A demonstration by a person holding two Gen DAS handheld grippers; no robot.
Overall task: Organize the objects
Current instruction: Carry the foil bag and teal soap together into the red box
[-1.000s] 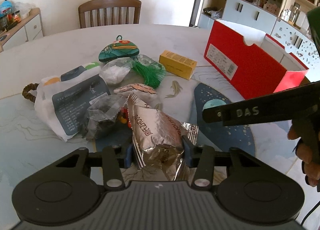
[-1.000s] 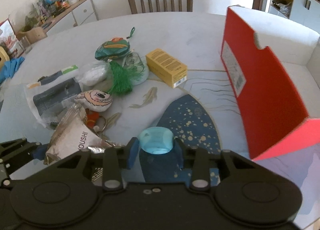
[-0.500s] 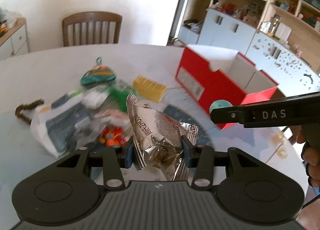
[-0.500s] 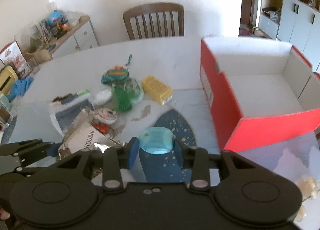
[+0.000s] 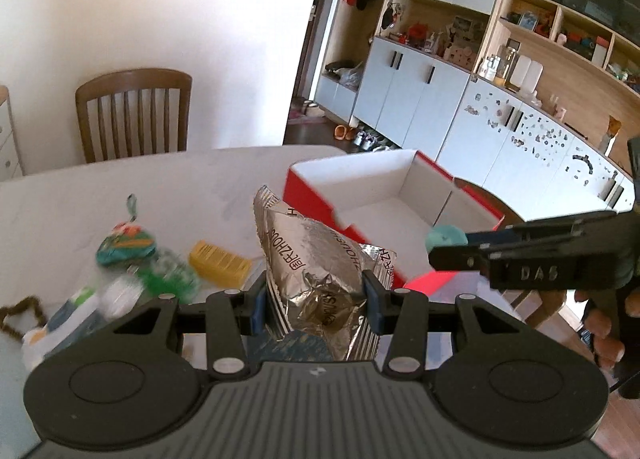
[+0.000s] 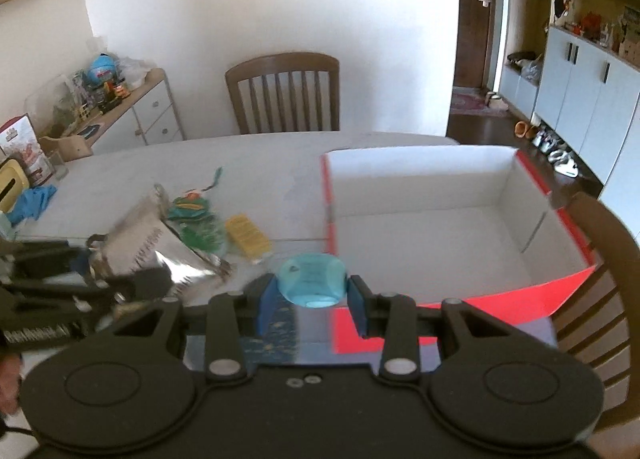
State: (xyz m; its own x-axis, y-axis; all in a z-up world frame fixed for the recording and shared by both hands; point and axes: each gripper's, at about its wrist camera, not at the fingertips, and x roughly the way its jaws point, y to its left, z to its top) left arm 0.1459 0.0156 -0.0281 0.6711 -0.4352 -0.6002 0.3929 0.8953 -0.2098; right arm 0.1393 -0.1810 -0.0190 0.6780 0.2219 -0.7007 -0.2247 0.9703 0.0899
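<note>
Silver foil is filling the middle of the left wrist view: one crinkled foil snack bag (image 5: 316, 259) is sitting pinched between the blue pads of the left tongs (image 5: 314, 301), held up above the desk (image 5: 120, 195). At the left of that frame, the loose things are lying blurred on the desk: one teal embroidered pouch (image 5: 125, 247), one green tassel (image 5: 170, 279), one yellow box (image 5: 219, 268), and one white packet (image 5: 64, 319) that the tongs' body is partly covering. A brown braided loop (image 5: 18, 317) is being cut off by the left edge. One wooden chair (image 5: 134, 113) is standing behind the desk. Right of centre, one red box (image 5: 384, 203) with a white inside is lying open. At the far right, the right tongs (image 5: 446, 243) are reaching in sideways, and fingers (image 5: 608, 339) are curling round the handle.

In the right wrist view, the left tongs and the foil bag are showing smeared at the left edge. In the lower middle, the right tongs (image 6: 312, 295) are pinching one small light-blue cap-shaped piece (image 6: 312, 279), just in front of the red box's near wall; what it is, is hard to make out. A second chair back (image 6: 600, 279) is being cut off at the right.
</note>
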